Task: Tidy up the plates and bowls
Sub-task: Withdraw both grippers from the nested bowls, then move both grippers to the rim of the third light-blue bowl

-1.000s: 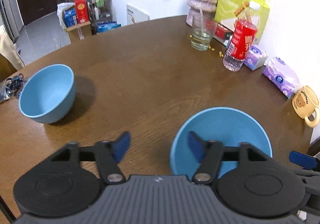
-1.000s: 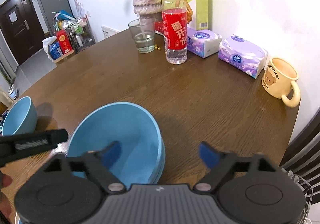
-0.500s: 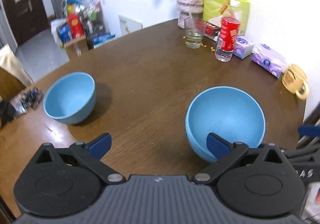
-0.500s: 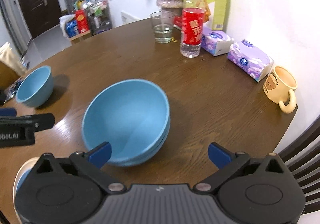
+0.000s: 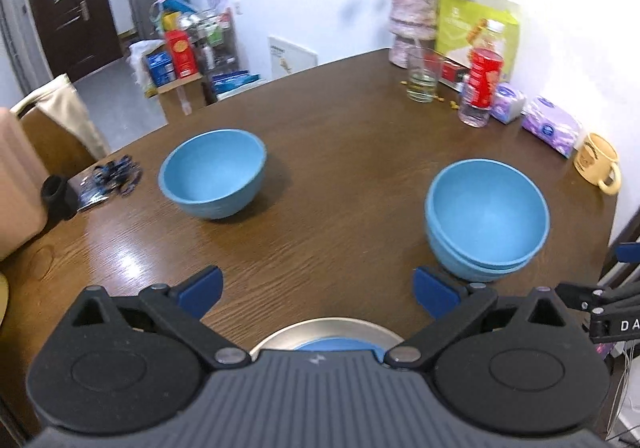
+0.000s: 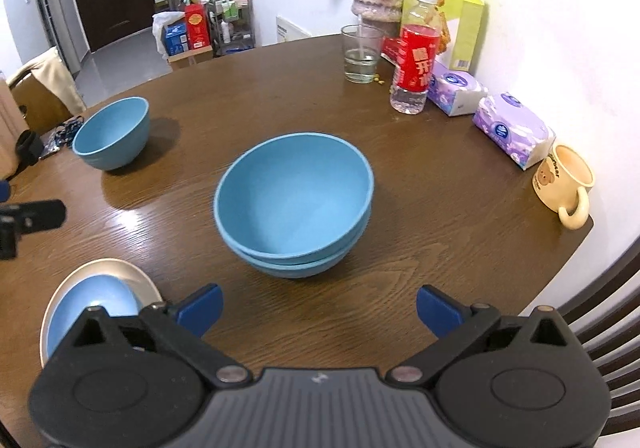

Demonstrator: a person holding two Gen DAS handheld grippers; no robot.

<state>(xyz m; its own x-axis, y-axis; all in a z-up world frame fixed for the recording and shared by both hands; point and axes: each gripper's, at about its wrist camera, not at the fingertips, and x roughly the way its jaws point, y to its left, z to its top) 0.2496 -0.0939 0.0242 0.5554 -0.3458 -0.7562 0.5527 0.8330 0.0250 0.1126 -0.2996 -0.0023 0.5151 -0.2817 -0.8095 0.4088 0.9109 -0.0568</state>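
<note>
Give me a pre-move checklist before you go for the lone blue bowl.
1. Left gripper open and empty: ok, its jaws have just been opening.
2. Right gripper open and empty: ok, its jaws have just been opening too.
3. Stacked bowls nested and upright on the table: ok.
4. Lone bowl upright, nothing inside: ok.
5. Path across the table to the lone bowl free of things: ok.
6. Blue dish sits centred on the metal plate: cannot tell, partly hidden.

Both the left gripper (image 5: 318, 286) and right gripper (image 6: 318, 306) have black linkages, silver pivot screws, blue pads and ribbed grey housings.
</note>
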